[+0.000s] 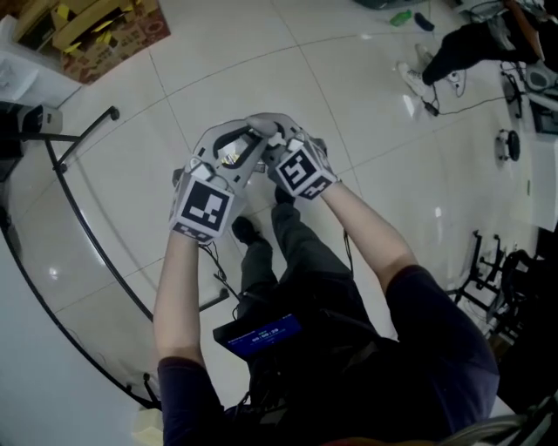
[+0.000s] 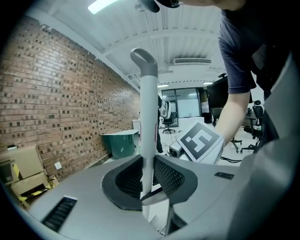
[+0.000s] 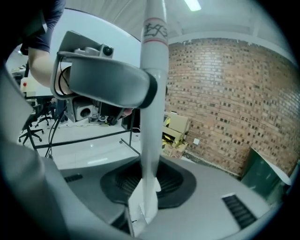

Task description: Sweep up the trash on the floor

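- Head view, left side: a cardboard box [image 1: 96, 30] and a black tube frame [image 1: 83, 226] stand on the white tiled floor [image 1: 349, 104]. No litter can be made out there.
- Centre-left, the left gripper [image 1: 234, 148]: jaws pinch a white handle [image 2: 148, 117] with a grey hooked cap, held upright.
- Centre-right, the right gripper [image 1: 272, 135]: jaws are likewise clamped on a white handle. The left gripper appears to clasp the same shaft further along.
- Top right: small green and dark items [image 1: 410, 17] lie well apart from the person. Whether they are trash cannot be told.
- Assessment: the broom head is unseen and no sweeping contact is evident, so the sweeping appears not yet done.
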Available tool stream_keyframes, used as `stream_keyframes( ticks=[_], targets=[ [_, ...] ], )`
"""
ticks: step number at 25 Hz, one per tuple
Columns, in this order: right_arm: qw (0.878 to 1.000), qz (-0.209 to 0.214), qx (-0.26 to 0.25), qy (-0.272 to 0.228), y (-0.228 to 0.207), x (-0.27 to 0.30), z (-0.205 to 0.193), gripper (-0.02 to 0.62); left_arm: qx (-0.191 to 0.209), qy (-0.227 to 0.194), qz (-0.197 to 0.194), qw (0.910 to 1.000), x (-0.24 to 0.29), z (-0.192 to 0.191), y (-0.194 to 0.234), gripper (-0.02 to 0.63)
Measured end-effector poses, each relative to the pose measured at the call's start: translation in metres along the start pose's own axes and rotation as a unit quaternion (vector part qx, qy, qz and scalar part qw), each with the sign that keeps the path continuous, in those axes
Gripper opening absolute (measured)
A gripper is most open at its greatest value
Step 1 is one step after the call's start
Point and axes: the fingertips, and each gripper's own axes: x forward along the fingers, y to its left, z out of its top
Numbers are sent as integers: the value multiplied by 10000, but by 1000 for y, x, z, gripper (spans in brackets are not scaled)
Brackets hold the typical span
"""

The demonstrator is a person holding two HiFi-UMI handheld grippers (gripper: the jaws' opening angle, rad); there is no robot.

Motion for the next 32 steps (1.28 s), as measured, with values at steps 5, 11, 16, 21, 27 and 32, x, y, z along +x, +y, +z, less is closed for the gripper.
stream_keyframes(
  ticks=[5, 11, 16, 21, 27, 32],
  targets=[
    [9997, -93, -165, -146, 7, -49, 47, 101, 147, -290, -7, 9995, -29, 58, -23, 74],
    [9981, 76, -589, -169, 10, -112, 89, 103, 547, -517, -204, 9970, -48, 125, -58, 74],
    [9956, 262, -821, -357, 5, -165, 110, 103, 816, -571, -172, 9949, -48, 173, -90, 77],
    [9889, 767, -1115, -613, 2, -216, 110, 104, 1018, -501, 61, 9935, -34, 207, -126, 80],
    [9813, 1283, -1158, -844, -7, -272, 96, 104, 963, -560, 464, 9927, -2, 236, -170, 81],
    [9697, 1813, -1242, -1068, -21, -329, 82, 104, 884, -678, 627, 9918, 32, 270, -209, 89]
  ],
)
